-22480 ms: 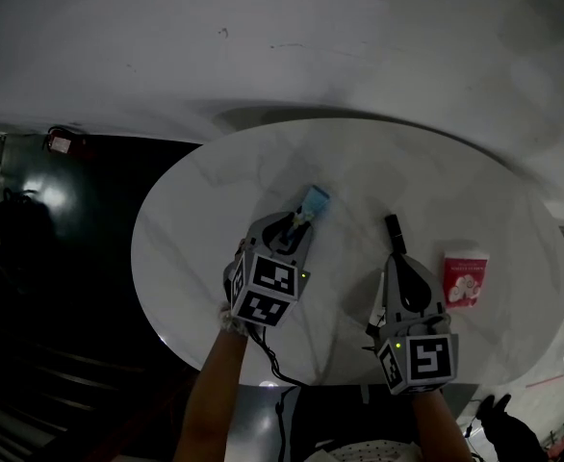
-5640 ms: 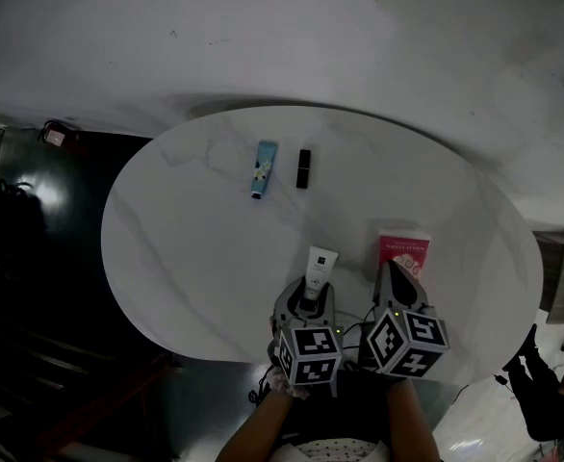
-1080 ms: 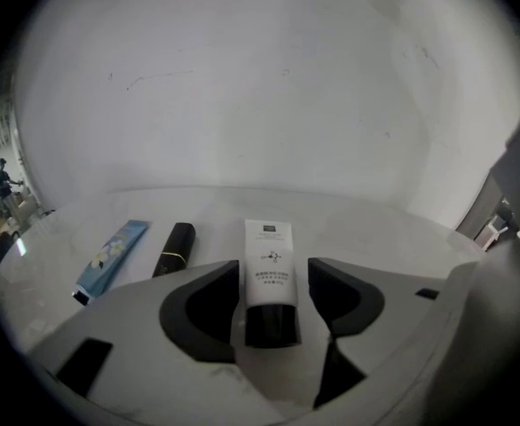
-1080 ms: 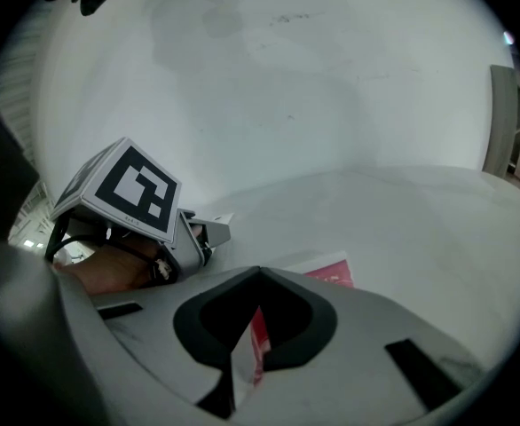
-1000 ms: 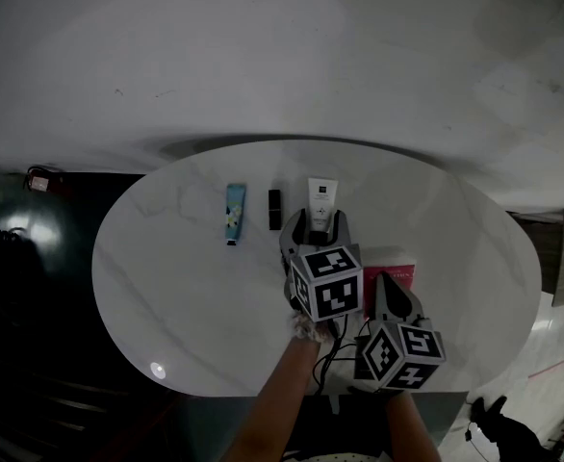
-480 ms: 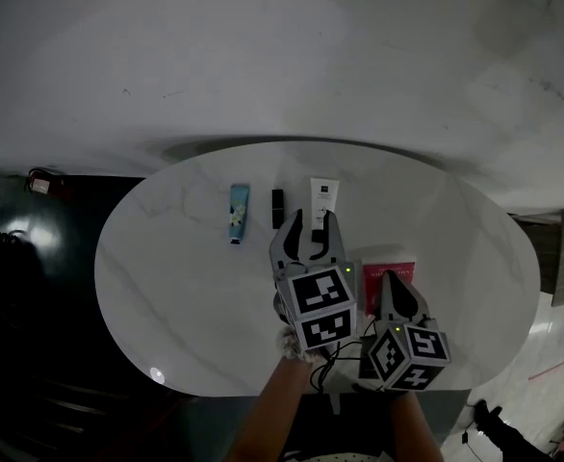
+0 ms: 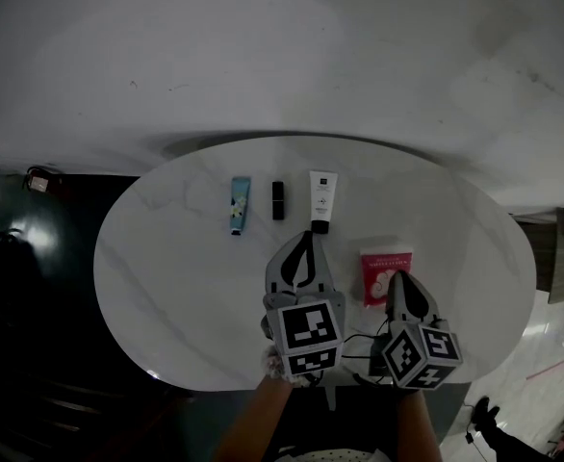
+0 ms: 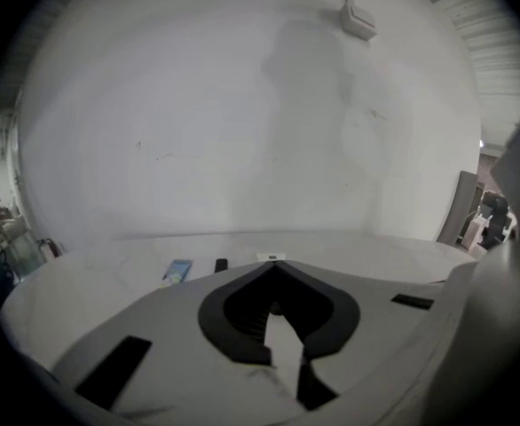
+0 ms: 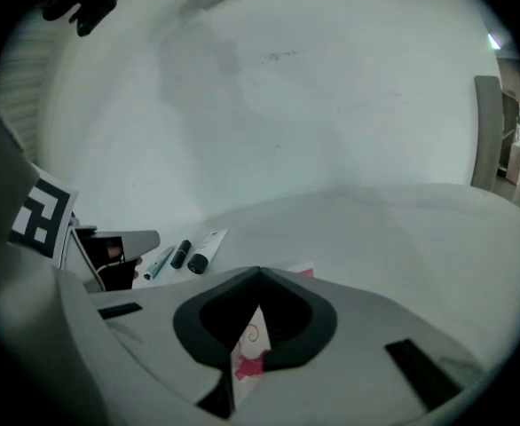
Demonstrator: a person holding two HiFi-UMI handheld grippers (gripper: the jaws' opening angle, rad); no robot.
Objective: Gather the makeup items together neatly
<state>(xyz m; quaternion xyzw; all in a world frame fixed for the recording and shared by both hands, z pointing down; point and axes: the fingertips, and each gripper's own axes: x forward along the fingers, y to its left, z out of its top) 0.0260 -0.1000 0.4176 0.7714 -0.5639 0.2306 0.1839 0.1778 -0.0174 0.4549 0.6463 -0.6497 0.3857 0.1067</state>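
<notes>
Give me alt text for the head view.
A blue tube, black lipstick and white tube lie in a row on a white oval table, a pink packet apart from them. Nearer the person, the left gripper, just closed and empty, and the right gripper are shut.

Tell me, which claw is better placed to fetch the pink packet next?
Probably the right. The right claw is right beside the pink packet, pointing at it. The left claw, just closed on nothing, sits farther off, near the white tube.
</notes>
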